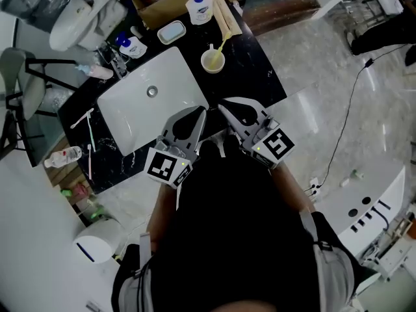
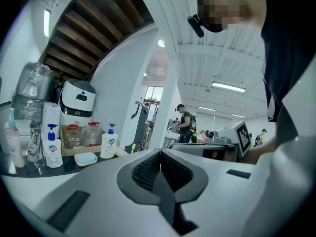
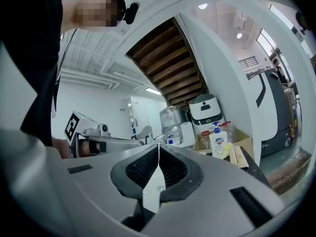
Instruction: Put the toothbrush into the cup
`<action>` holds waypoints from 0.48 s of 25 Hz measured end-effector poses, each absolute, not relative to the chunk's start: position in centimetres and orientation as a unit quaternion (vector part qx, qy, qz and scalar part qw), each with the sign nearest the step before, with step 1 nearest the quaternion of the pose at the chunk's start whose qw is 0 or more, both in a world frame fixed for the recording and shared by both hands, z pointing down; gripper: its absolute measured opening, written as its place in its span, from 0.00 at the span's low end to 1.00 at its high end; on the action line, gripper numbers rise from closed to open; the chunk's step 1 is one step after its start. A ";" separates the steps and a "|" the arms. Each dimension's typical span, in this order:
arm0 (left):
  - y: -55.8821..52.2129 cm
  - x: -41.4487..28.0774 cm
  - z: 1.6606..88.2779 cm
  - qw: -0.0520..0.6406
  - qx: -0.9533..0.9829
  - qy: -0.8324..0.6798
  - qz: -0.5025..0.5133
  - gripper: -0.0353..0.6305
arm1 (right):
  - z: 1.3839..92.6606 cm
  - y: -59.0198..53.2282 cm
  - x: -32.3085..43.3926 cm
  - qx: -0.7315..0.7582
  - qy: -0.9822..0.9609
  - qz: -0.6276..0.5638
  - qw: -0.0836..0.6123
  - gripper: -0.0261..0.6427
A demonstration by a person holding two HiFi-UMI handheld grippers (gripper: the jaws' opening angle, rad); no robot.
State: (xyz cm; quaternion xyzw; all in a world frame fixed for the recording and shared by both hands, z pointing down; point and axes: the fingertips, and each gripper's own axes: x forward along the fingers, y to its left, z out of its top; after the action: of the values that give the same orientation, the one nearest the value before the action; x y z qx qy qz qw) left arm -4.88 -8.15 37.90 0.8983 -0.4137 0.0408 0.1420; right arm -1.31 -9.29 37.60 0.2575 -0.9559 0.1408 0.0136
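The left gripper (image 1: 200,113) and right gripper (image 1: 222,106) are both pinched together on nothing. At their 12 o'clock, the yellow toothbrush (image 1: 223,43) stands in the cup (image 1: 212,62) on the black counter (image 1: 253,64).

- One sink (image 1: 136,117)
- Two pump bottles (image 1: 199,6) beyond the sink
- One cup (image 1: 212,62) right of it, one toothbrush (image 1: 223,44) inside
- Perhaps three white sticks (image 1: 91,140) left of it

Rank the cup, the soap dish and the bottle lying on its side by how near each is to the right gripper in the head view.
1. Cup: just ahead of the right gripper.
2. Soap dish: farther back, towards the left.
3. Bottle lying on its side: far off at the left.
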 end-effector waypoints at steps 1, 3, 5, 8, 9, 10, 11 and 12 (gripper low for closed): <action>-8.0 -4.8 37.8 0.141 0.899 -0.413 0.040 0.07 | 37.8 -8.8 -1.4 0.255 -0.957 0.140 0.016 0.07; -7.7 -4.5 37.7 0.139 0.900 -0.410 0.040 0.07 | 37.8 -7.9 -1.4 0.245 -0.959 0.142 0.023 0.07; -7.3 -4.2 37.7 0.139 0.901 -0.409 0.042 0.07 | 37.7 -7.6 -1.3 0.245 -0.959 0.137 0.024 0.07; -6.9 -4.0 37.5 0.140 0.899 -0.413 0.045 0.07 | 37.6 -7.2 -1.0 0.237 -0.962 0.134 0.026 0.07; -6.7 -3.8 37.5 0.142 0.897 -0.416 0.046 0.07 | 37.6 -7.2 -0.8 0.236 -0.962 0.135 0.028 0.07; -6.5 -3.7 37.5 0.144 0.895 -0.419 0.047 0.07 | 37.5 -7.3 -0.6 0.237 -0.961 0.137 0.027 0.07; -6.3 -3.5 37.6 0.146 0.894 -0.421 0.050 0.07 | 37.4 -7.4 -0.3 0.240 -0.960 0.139 0.021 0.07; -6.0 -3.2 37.9 0.149 0.892 -0.423 0.055 0.07 | 37.4 -7.5 -0.1 0.241 -0.960 0.142 0.015 0.07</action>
State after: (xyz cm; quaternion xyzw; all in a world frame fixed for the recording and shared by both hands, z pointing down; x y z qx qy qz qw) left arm -3.22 -6.01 37.89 0.8923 -0.4226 0.0553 0.1489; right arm -0.10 -7.52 37.38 0.2410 -0.9599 0.1424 0.0152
